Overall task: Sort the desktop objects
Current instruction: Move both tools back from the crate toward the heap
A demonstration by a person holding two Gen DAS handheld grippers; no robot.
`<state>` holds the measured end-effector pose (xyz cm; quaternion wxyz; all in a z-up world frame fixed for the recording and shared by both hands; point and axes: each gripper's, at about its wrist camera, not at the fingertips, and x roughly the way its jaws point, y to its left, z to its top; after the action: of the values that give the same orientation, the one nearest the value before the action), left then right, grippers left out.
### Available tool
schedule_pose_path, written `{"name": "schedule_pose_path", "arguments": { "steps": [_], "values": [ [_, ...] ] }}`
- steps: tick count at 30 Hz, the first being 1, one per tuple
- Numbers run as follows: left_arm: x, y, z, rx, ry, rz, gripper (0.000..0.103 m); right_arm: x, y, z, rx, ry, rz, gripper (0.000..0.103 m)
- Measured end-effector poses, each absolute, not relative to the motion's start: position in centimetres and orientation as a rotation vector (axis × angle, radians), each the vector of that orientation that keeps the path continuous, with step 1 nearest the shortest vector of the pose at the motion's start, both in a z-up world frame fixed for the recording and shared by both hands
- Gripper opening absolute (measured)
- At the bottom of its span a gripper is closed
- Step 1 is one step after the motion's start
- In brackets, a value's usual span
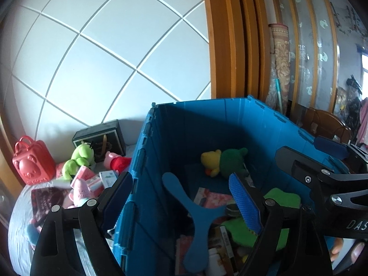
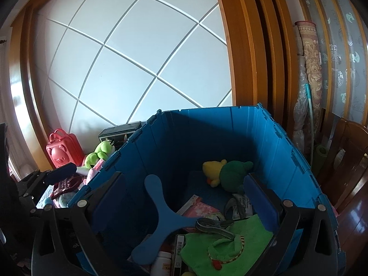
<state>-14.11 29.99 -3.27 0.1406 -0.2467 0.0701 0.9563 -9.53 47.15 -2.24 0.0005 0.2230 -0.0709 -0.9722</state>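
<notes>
wall (image 2: pixel 128 53) behind the scene: pale panels split by white diagonal strips into a diamond grid, evenly lit and bluish. the grid is bordered by a curved wooden frame (image 2: pixel 241 46) of orange-brown mouldings, several bands deep. right of the frame, a sliding door (image 1: pixel 322 53) with wooden bars and frosted glass bearing pale printed motifs. a rolled rug (image 2: pixel 310 64), patterned in beige and red, stands upright against the door, with a thin teal pole (image 2: pixel 309 115) leaning beside it. at far right, a dark wooden chair (image 1: pixel 326 122) and a glossy dark wooden surface (image 2: pixel 354 218). a bright window (image 1: pixel 364 65) shows at the right edge of the left wrist view.
</notes>
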Motion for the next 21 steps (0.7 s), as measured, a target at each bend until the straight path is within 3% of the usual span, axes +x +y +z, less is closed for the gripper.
{"name": "schedule_pose_path", "arguments": {
  "steps": [21],
  "values": [
    [-11.0, 6.8, -5.1, -0.835, 0.044, 3.017, 0.089, -8.8, 25.8, -3.1, 0.744, -0.063, -2.921, 0.103]
  ]
}}
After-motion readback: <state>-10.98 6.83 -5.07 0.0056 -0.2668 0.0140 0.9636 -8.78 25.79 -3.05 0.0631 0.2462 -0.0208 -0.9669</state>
